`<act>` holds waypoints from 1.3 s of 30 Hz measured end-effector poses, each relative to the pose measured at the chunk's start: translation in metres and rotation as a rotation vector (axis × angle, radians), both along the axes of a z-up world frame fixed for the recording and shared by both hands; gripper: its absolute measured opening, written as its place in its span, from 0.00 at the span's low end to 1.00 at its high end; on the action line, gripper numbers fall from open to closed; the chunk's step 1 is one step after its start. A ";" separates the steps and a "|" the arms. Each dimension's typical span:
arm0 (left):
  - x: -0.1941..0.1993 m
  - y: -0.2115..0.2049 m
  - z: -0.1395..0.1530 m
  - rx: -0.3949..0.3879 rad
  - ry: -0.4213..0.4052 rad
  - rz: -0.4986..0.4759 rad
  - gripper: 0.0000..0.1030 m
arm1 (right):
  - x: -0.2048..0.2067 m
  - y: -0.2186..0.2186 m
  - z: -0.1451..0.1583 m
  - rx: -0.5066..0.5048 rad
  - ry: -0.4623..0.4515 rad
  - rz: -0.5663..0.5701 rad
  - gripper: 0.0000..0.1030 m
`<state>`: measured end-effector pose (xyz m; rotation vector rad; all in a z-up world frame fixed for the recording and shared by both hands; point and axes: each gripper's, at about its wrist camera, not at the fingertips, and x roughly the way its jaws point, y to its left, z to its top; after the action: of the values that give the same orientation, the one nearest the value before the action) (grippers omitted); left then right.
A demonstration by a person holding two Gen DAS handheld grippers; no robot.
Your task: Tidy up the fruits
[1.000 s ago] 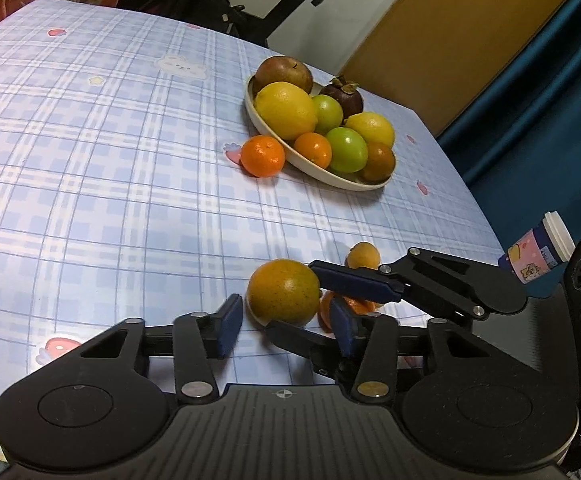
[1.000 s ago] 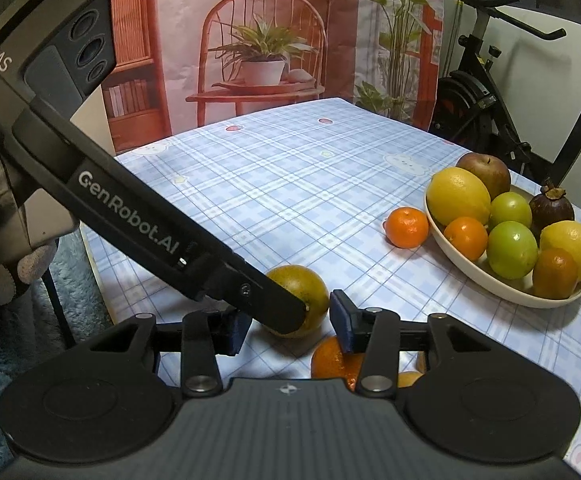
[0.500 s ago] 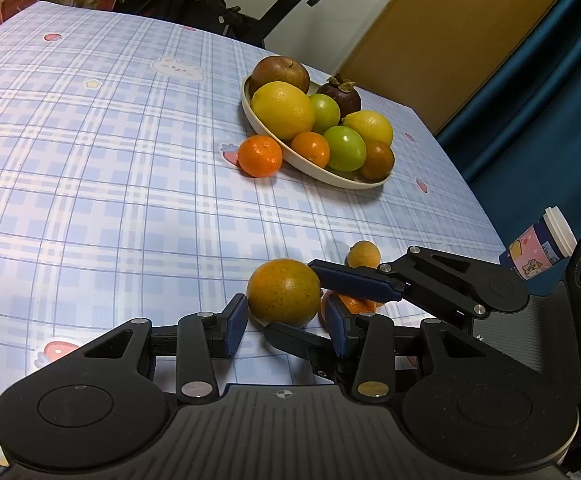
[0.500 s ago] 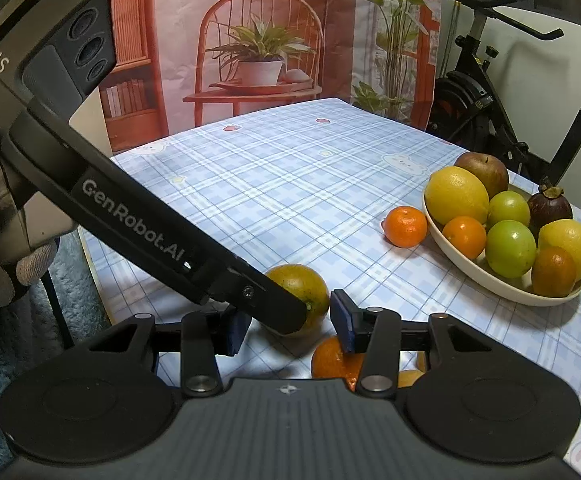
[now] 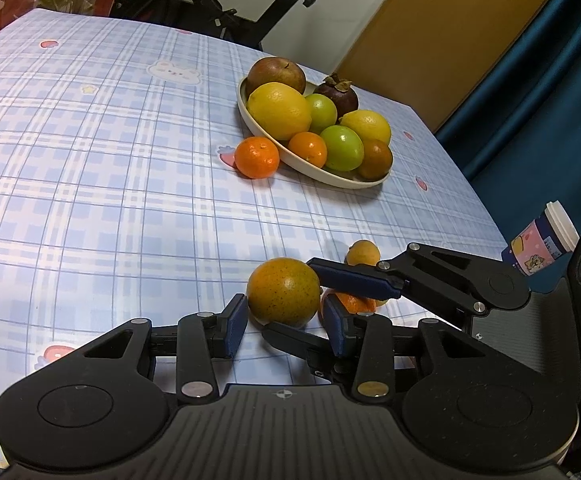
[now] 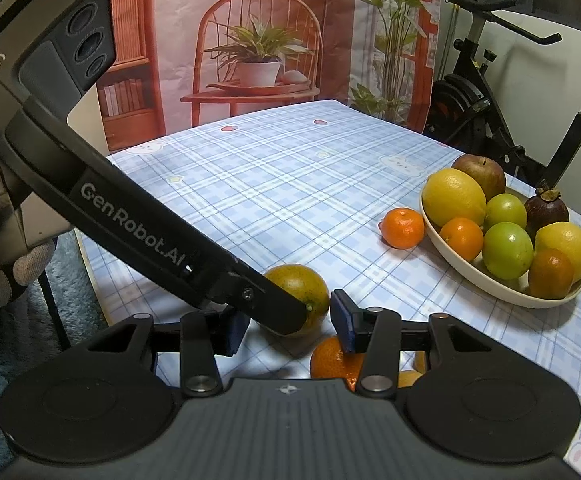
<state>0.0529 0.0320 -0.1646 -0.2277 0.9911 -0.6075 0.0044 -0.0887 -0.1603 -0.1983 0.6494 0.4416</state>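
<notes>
Left wrist view, from my left hand-held gripper [image 5: 285, 312] outward. Its jaws stand partly open and have just closed a little, and a speckled orange [image 5: 283, 292] sits between the blue pads [image 5: 234, 326], one pad at each flank. The orange rests on the bench [image 5: 90, 200]. I cannot tell whether the pads already press on it.

My right hand-held gripper [image 6: 288, 326] comes in from the right and crosses just behind the orange. It is also partly open. A small mandarin [image 5: 350, 303] lies between its two fingers, largely hidden by them, and I cannot tell if it is gripped or only straddled. Both tools crowd the same patch of bench, which I judge deliberate: one loose fruit for each hand.

Just beyond the right fingers lies a little yellow fruit [image 5: 363, 253], loose and untouched. Farther up the bench stands the bowl [image 5: 330, 176], already heaped with lemons, green fruit, an apple and a mangosteen. One more tangerine [image 5: 257, 157] sits outside it, touching or nearly touching the rim.

Four fruits are out of the bowl, so I judge the task well short of done. The heap leaves little room, and a round fruit set on top may roll off. A paper cup [image 5: 538, 242] shows past the bench edge at right.
</notes>
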 end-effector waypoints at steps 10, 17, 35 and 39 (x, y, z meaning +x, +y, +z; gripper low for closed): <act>-0.006 -0.004 0.006 0.029 -0.056 -0.004 0.42 | -0.004 -0.001 0.003 0.000 -0.031 -0.011 0.45; -0.009 -0.009 0.005 0.045 -0.071 -0.019 0.42 | -0.002 0.003 0.001 -0.027 -0.029 -0.013 0.47; -0.015 -0.017 0.019 0.076 -0.156 -0.036 0.42 | -0.001 0.001 0.001 -0.041 -0.044 -0.016 0.45; -0.013 -0.029 0.028 0.112 -0.195 -0.071 0.38 | -0.001 -0.002 0.012 -0.037 -0.077 -0.005 0.33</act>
<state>0.0400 0.0026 -0.1362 -0.0334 0.8440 -0.6247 0.0032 -0.0907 -0.1481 -0.2474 0.5823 0.4157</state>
